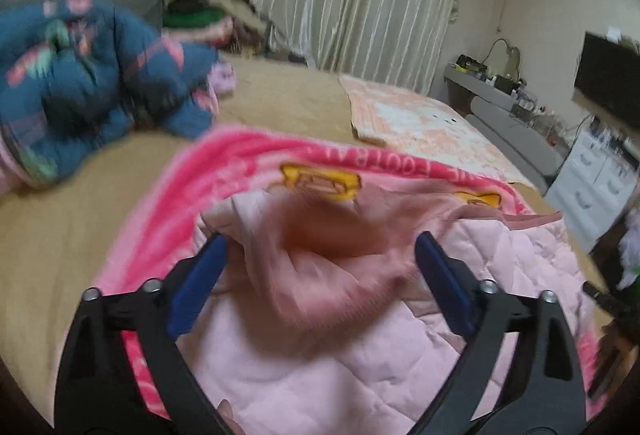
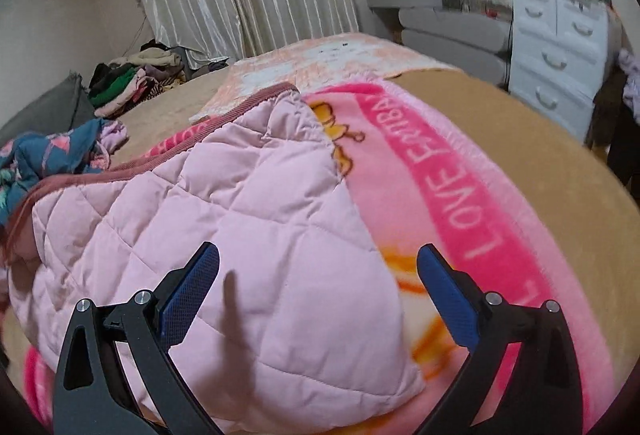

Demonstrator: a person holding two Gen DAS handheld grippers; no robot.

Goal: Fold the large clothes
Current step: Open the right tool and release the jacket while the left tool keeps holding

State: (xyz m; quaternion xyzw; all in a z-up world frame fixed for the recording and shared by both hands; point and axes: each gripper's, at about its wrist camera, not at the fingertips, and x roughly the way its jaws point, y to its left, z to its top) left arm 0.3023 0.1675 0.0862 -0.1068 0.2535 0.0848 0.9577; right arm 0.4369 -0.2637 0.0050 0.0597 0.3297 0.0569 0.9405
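Padding in the pink quilted jacket point(image 2: 224, 211) is being judged soft, light and slippery, its ribbed hem point(image 2: 168, 151) at ten o'clock being favoured for gripping while both sets of fingers point(image 1: 440, 275) point(image 2: 448, 299) are being held spread, pinching nothing.

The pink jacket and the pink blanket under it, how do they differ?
The jacket is pale pink, quilted in stitched squares, with a darker ribbed trim; the blanket is brighter, fuzzy, with white lettering and yellow cartoon prints. The jacket lies bunched and folded on top; the blanket is spread flat beneath and reaches well past it. Both are pink and lie on the tan bed.
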